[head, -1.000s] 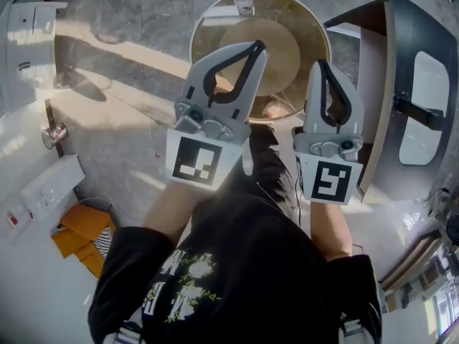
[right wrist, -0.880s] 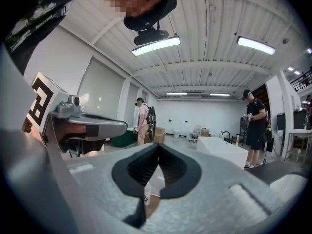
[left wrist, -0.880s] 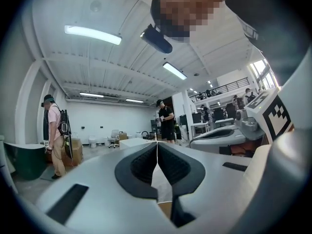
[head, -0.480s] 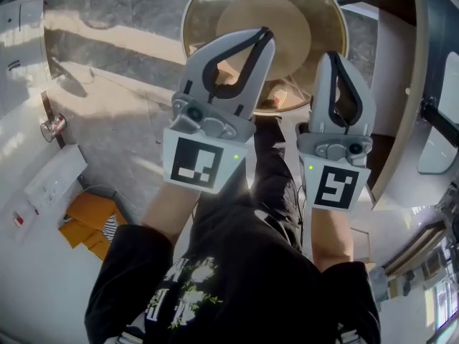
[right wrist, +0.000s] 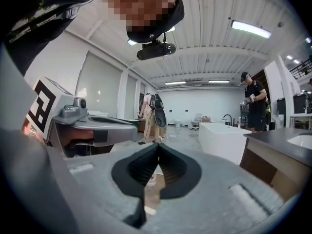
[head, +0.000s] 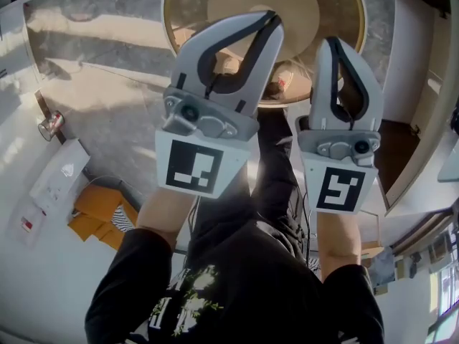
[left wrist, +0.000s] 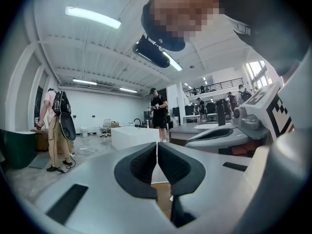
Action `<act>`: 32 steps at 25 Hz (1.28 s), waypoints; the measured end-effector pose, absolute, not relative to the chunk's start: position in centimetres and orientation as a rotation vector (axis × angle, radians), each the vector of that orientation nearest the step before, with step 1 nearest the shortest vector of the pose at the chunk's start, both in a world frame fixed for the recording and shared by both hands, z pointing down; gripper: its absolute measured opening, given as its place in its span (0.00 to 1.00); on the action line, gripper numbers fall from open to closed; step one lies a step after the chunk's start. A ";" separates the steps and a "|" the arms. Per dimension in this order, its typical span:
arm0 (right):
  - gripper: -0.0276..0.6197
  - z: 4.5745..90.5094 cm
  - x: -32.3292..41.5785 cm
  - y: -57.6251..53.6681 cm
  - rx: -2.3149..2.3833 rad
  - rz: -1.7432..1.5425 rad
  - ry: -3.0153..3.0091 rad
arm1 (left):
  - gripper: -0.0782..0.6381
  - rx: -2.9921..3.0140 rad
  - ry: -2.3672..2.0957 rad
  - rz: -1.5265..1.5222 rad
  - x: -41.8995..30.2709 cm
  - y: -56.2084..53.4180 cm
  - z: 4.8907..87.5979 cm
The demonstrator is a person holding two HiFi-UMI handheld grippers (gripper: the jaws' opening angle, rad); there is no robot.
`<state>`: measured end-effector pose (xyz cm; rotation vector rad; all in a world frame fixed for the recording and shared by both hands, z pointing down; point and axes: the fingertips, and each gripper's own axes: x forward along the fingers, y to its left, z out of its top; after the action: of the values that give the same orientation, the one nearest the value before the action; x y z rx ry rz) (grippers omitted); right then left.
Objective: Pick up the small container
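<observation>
A round tan table (head: 179,41) fills the top of the head view. On its near rim, between the two grippers, lies a small whitish thing with red on it (head: 285,83); whether it is the container I cannot tell. My left gripper (head: 269,16) is over the table's near part, jaws shut, nothing held. My right gripper (head: 331,43) is beside it, also shut and empty. In the left gripper view the pads (left wrist: 157,145) meet along one line. The right gripper's pads (right wrist: 157,147) meet too, and a small pale thing (right wrist: 150,178) shows below them.
A dark cabinet with a pale side (head: 412,149) stands to the right of the table. At the left are white furniture (head: 57,181), an orange cloth (head: 93,213) and a metal cup (head: 50,126). Several people (left wrist: 58,130) and a white tub (left wrist: 131,134) are far across the hall.
Both grippers and the head view have sunk towards the round table, which looks larger and higher in the frame. The bottle at its far edge has left the picture. Both grippers stay shut.
</observation>
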<state>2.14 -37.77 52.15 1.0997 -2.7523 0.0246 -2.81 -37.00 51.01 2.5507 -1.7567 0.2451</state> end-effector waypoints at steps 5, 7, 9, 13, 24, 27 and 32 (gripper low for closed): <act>0.04 56.1 1.3 -37.9 1.071 0.036 -2.738 | 0.13 2.548 -1.742 0.263 -3.5 -37.1 54.7; 0.04 57.4 1.0 -37.8 1.058 0.052 -2.733 | 0.13 2.544 -1.747 0.276 -4.0 -36.9 56.0; 0.04 58.9 0.9 -37.6 1.045 0.073 -2.724 | 0.13 2.526 -1.749 0.285 -4.4 -36.8 57.5; 0.04 61.3 0.1 -37.3 1.004 0.082 -2.720 | 0.13 2.492 -1.744 0.298 -5.1 -36.5 60.3; 0.04 68.8 -0.7 -36.8 0.944 0.121 -2.686 | 0.28 2.444 -1.715 0.317 -5.0 -36.1 67.8; 0.04 70.5 -0.4 -36.7 0.938 0.126 -2.668 | 0.31 2.452 -1.700 0.353 -4.6 -36.0 69.9; 0.04 73.0 0.6 -36.9 0.939 0.137 -2.638 | 0.39 2.471 -1.671 0.404 -3.6 -36.2 73.8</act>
<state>0.56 -36.88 73.03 0.9387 -2.6378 0.1369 -3.58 -36.16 73.82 2.4713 -1.6706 0.4038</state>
